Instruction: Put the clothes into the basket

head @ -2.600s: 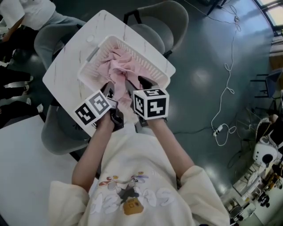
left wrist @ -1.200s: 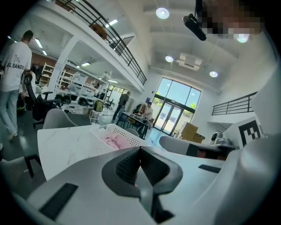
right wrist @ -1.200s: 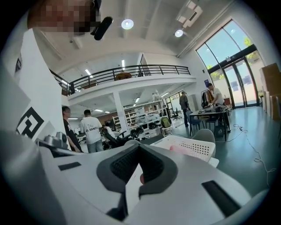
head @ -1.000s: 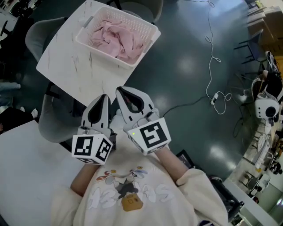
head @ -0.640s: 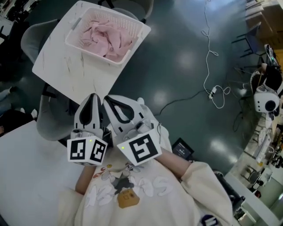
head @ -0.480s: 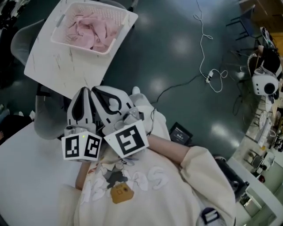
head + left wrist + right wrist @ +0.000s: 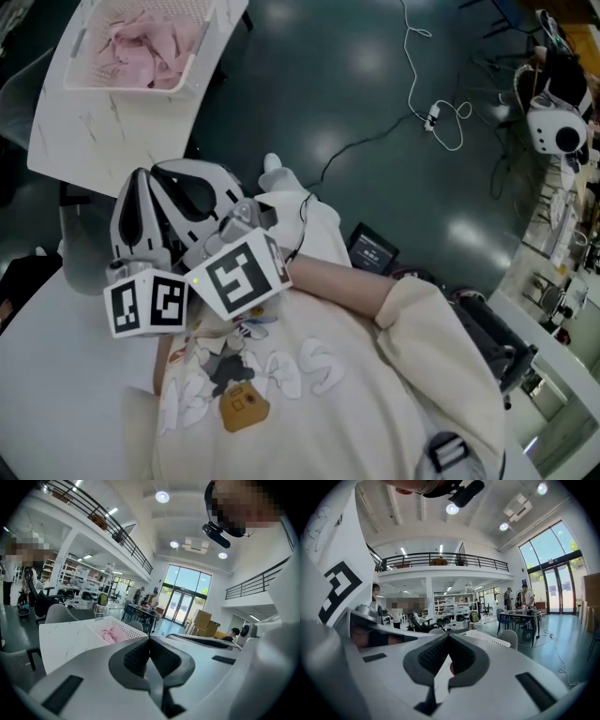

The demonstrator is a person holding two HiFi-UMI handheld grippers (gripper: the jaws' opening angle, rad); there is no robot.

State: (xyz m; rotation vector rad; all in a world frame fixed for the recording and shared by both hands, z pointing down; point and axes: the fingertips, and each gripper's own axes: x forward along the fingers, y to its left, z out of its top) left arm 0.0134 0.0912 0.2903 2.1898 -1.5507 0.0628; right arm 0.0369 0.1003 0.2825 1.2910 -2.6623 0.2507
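L gripper (image 7: 150, 638) & R gripper (image 7: 448, 636) both closed, empty; clothes (image 7: 141, 45) lie in basket (image 7: 127, 86), well ahead of tips; task prob. done; nxt: no further pick needed.

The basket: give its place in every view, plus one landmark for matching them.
Head view: basket in the top left corner, pink clothes inside.
Left gripper view: basket left of centre, mid-height.
Right gripper view: basket right of centre, mid-height; contents hidden.
Landmark: the white table beneath it, also plain in the left gripper view.
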